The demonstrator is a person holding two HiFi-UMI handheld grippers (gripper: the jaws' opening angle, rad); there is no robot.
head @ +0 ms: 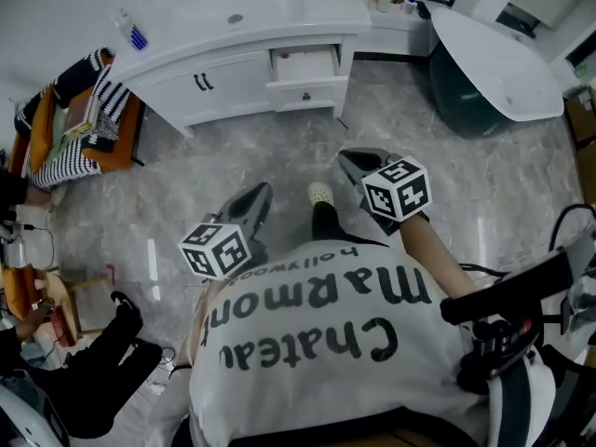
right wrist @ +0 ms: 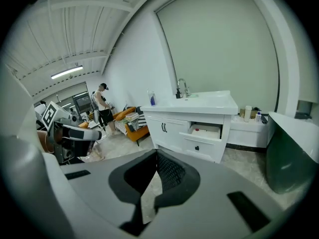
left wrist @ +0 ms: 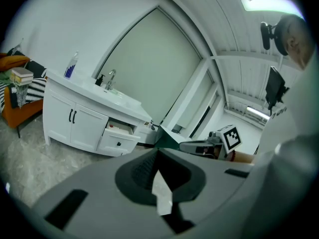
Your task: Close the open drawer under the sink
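Person is standing on a marbled floor, well back from a white vanity, a tool in each hand held out in front of the body.

Left tool is showing its jaws clenched, tips meeting, nothing between them; its own view confirms this. Right tool is likewise clenched and empty. Both are pointing toward the vanity and hanging well apart from it, touching nothing. One shoe is showing between them.

Drawer is sitting pulled out at the vanity's right end, just under the surface that carries the sink. From the right gripper view the drawer is standing open, something pale lying inside. Lower drawer beneath it is sitting flush. Double doors to its left are closed.

Faucet is rising behind the basin; a blue bottle is standing at the surface's left end. Orange chair with striped fabric is sitting left of the vanity; a white tub is lying to the right.
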